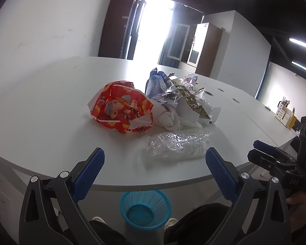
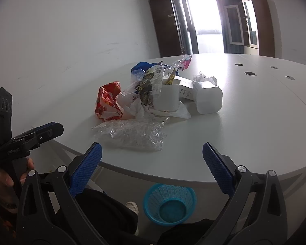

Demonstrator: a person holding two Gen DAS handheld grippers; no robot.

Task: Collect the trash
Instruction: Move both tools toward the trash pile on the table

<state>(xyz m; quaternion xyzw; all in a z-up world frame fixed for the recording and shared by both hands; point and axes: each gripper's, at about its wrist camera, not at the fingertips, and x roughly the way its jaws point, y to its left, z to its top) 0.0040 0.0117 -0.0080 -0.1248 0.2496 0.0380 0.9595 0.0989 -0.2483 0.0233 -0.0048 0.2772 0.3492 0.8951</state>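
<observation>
- Two grippers are held before the near edge of the white table [image 1: 51, 102], both tilted downward toward it.
- Wide-spread jaws are shown on the left gripper [image 1: 155, 159]; nothing is held between its blue pads.
- Wide-spread jaws are likewise shown on the right gripper [image 2: 152, 153], and nothing is gripped.
- Trash is piled near the middle of the table: a red printed bag [image 1: 120, 106] is placed on the left, and a white plastic bag [image 1: 169, 118] is pressed against it.
- A clear crumpled wrapper [image 1: 177, 143] is laid nearest the table edge, just beyond the fingertips of both grippers.
- Two white containers [image 2: 208, 100] are set at the right of the pile.
- A blue basket [image 1: 145, 210] is placed on the floor below the table edge, between the person's shoes.
</observation>
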